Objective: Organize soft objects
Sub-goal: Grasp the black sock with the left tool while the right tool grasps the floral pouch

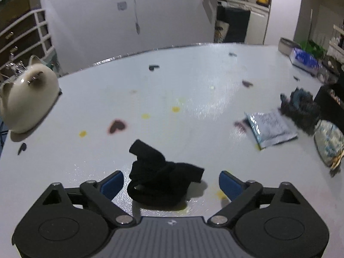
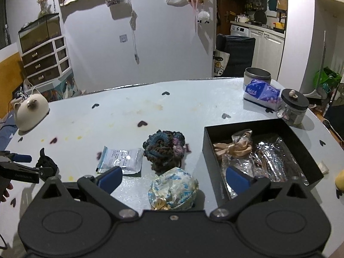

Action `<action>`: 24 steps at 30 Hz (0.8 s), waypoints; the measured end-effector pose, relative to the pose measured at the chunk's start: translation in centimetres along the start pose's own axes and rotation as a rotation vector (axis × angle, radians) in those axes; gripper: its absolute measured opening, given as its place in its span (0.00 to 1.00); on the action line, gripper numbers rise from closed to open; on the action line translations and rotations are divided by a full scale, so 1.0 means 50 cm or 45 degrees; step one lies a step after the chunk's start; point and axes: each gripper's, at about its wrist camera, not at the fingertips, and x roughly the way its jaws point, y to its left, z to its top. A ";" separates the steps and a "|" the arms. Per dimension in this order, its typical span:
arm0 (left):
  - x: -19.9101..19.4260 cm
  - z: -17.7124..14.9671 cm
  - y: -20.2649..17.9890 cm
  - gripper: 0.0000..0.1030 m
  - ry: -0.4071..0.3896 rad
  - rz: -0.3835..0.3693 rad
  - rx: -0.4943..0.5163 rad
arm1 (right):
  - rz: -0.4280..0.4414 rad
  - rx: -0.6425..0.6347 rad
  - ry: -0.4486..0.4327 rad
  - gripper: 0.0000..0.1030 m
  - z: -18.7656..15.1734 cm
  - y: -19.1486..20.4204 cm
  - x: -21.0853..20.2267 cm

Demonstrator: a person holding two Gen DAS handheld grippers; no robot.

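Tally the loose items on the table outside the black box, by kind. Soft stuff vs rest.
Soft items: 3 (black cloth, crocheted scrunchie, floral scrunchie)
Foil packets: 1 (sachet)
Tissue packs: 1
Jars/tins: 2 (jar, tin)
Ceramic cat: 1
Total: 8

yellow object [image 2: 340, 181] cut by right edge, box contents [image 2: 264, 157] — glare-blurred

Crumpled black cloth [image 1: 160, 180], perhaps a sock, on the table; crocheted scrunchie [image 2: 164, 148] beside floral pouch [image 2: 173, 189].
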 end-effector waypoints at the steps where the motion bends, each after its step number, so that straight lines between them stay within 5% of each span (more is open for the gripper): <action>1: 0.005 0.000 0.004 0.85 0.003 -0.004 0.002 | -0.001 -0.002 0.005 1.00 0.001 0.003 0.005; 20: 0.025 0.005 0.030 0.46 0.012 -0.065 -0.043 | 0.005 -0.053 0.185 1.00 0.009 0.050 0.118; 24: 0.016 0.003 0.030 0.42 0.008 -0.080 -0.062 | -0.010 -0.048 0.234 0.90 0.006 0.049 0.141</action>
